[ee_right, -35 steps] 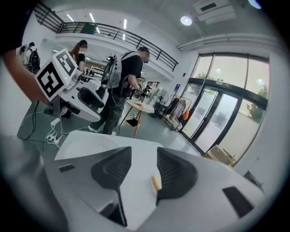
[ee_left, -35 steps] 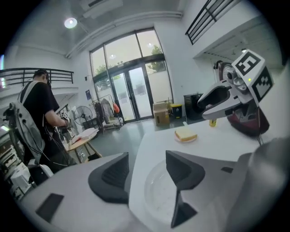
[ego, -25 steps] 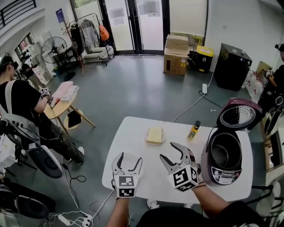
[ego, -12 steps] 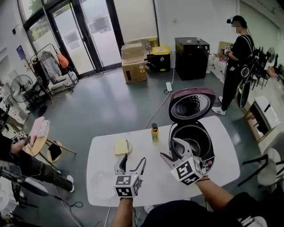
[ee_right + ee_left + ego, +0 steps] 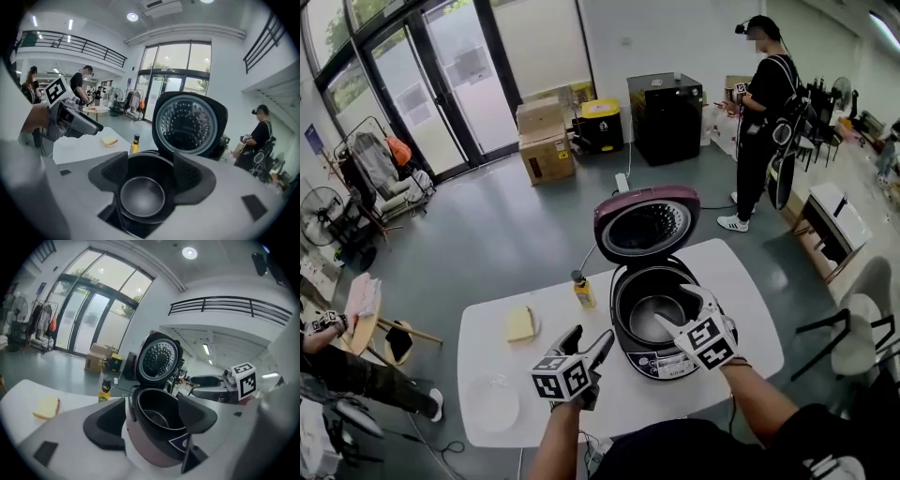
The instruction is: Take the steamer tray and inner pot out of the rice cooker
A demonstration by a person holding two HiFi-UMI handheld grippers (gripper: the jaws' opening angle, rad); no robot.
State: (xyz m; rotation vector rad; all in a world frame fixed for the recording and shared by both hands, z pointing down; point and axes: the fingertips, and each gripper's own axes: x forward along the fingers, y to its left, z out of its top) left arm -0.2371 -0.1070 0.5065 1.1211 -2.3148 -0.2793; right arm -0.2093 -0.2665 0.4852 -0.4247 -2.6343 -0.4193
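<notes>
bright, even ceiling and window light; fisheye edges dark, near jaws blurred.

Bottle (image 5: 582, 290) stands just left of rice cooker (image 5: 654, 363) on table (image 5: 511, 380).

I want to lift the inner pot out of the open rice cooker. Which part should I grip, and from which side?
Grip the pot by its rim, coming from above at the front or a side. The cooker body hides its wall, so only the rim is free, and the raised lid blocks the back. Pinching the rim inside and outside is probably best.
</notes>
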